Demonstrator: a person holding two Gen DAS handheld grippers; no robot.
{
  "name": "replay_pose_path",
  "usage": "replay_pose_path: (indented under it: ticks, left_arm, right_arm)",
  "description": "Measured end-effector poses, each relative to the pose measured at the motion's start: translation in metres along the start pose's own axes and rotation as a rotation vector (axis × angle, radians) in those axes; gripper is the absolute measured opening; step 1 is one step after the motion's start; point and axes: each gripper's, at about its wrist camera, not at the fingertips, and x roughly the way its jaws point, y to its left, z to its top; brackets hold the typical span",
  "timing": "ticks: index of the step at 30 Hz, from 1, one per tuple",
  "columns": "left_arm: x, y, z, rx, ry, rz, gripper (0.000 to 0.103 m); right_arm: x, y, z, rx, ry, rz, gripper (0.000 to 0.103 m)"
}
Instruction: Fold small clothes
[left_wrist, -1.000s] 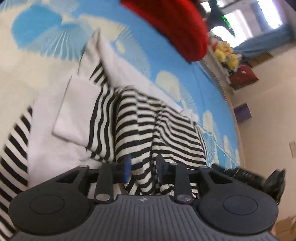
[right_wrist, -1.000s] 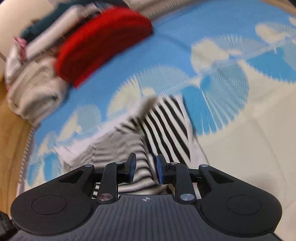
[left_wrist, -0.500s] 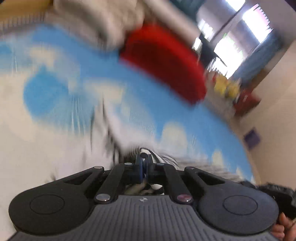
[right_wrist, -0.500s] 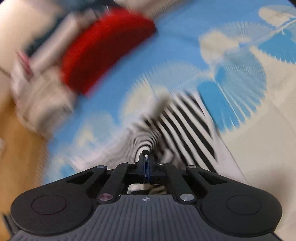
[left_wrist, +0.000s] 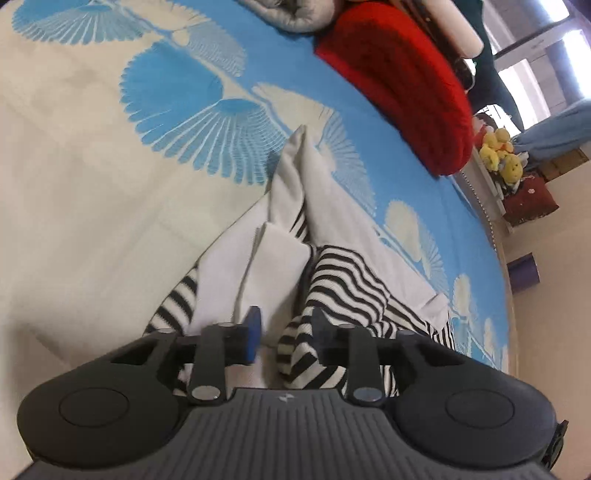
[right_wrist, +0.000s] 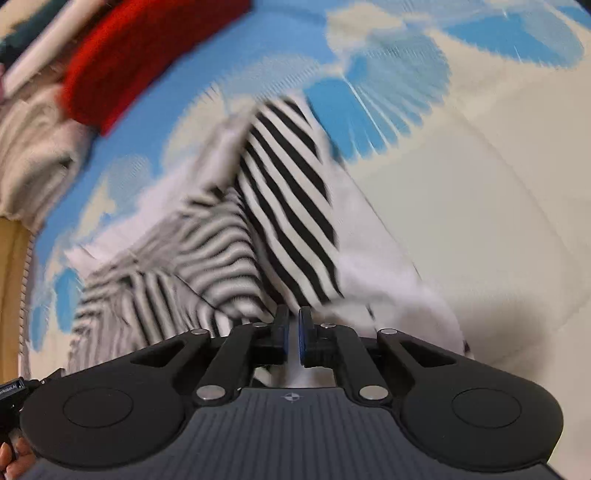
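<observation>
A small black-and-white striped garment with white parts (left_wrist: 343, 280) lies crumpled on a blue and cream patterned bed cover (left_wrist: 92, 177). My left gripper (left_wrist: 284, 334) is open right over its near edge, with striped cloth between the fingers but not pinched. In the right wrist view the same garment (right_wrist: 280, 206) is blurred. My right gripper (right_wrist: 291, 336) has its fingers a narrow gap apart over the garment's near edge; no cloth shows between them.
A red folded blanket (left_wrist: 402, 81) and grey bedding (left_wrist: 295, 14) lie at the far side of the bed; they show in the right wrist view too (right_wrist: 136, 59). Yellow plush toys (left_wrist: 502, 155) sit beyond the bed edge.
Both grippers were shut on the garment half a second ago. The left has opened wide and let go; the right has parted slightly. The garment has dropped back onto the bed.
</observation>
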Motion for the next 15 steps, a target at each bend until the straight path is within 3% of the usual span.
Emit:
replay_pose_path:
  ticks: [2, 6, 8, 12, 14, 15]
  left_arm:
    - [0.010, -0.007, -0.002, 0.009, 0.030, -0.008, 0.033]
    - [0.024, -0.018, -0.007, 0.042, 0.035, 0.009, 0.033]
    - [0.018, -0.020, -0.006, 0.046, -0.002, 0.008, 0.033]
    - [0.017, -0.027, -0.006, 0.072, -0.013, -0.041, 0.033]
    - [0.024, -0.030, -0.011, 0.116, 0.033, 0.006, 0.033]
    - [0.029, -0.031, -0.014, 0.135, 0.054, 0.047, 0.027]
  right_arm:
    - [-0.001, 0.006, 0.003, -0.006, -0.024, 0.021, 0.021]
    - [0.009, 0.005, 0.008, 0.023, -0.001, 0.025, 0.021]
    - [0.014, 0.009, 0.011, 0.026, 0.008, 0.025, 0.021]
    - [0.005, 0.011, 0.020, 0.045, -0.050, 0.070, 0.021]
    - [0.003, 0.014, 0.022, 0.017, -0.056, 0.091, 0.021]
    - [0.007, 0.016, 0.021, 0.007, -0.035, 0.089, 0.022]
